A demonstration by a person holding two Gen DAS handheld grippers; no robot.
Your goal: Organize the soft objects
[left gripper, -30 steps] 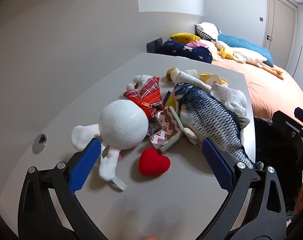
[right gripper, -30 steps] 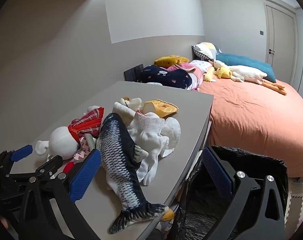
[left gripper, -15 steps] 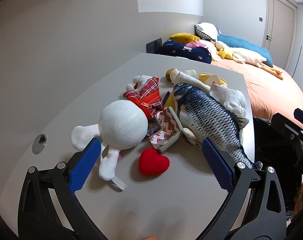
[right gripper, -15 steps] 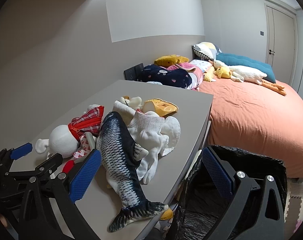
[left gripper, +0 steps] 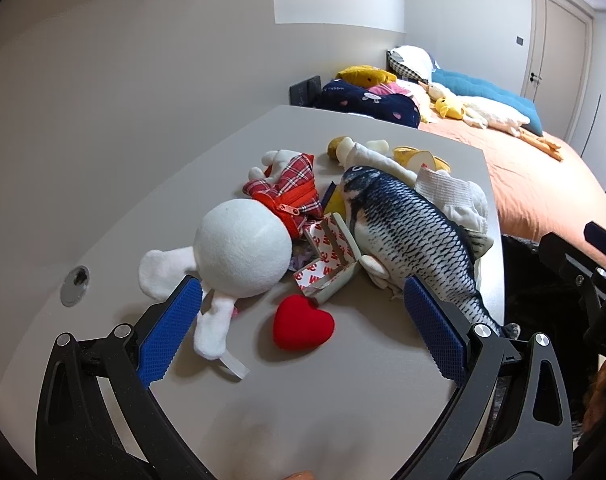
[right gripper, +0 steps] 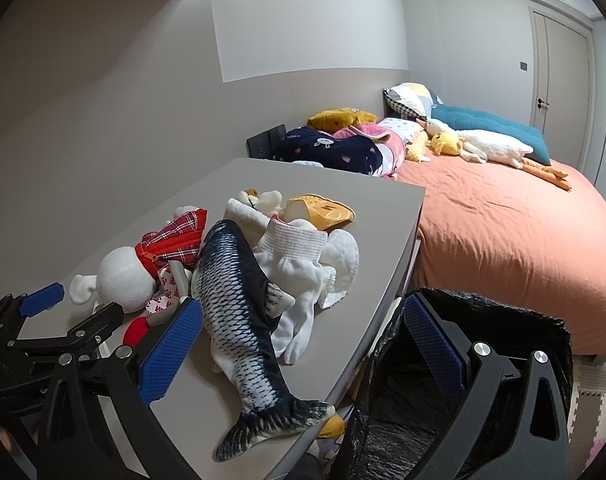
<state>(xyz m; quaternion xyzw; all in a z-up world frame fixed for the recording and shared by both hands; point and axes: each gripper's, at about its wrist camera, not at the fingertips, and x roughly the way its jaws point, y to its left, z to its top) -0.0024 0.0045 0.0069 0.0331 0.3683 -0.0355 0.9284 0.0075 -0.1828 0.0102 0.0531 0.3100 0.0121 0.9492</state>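
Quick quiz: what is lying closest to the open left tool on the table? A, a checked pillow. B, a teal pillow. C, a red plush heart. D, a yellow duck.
C: the red plush heart lies on the table between the open fingers of the left tool, untouched.

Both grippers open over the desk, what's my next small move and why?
Probably ease the left gripper forward and down onto the red heart: it lies alone between the open fingers, nearest of the toys, while the right gripper hangs open by the fish.
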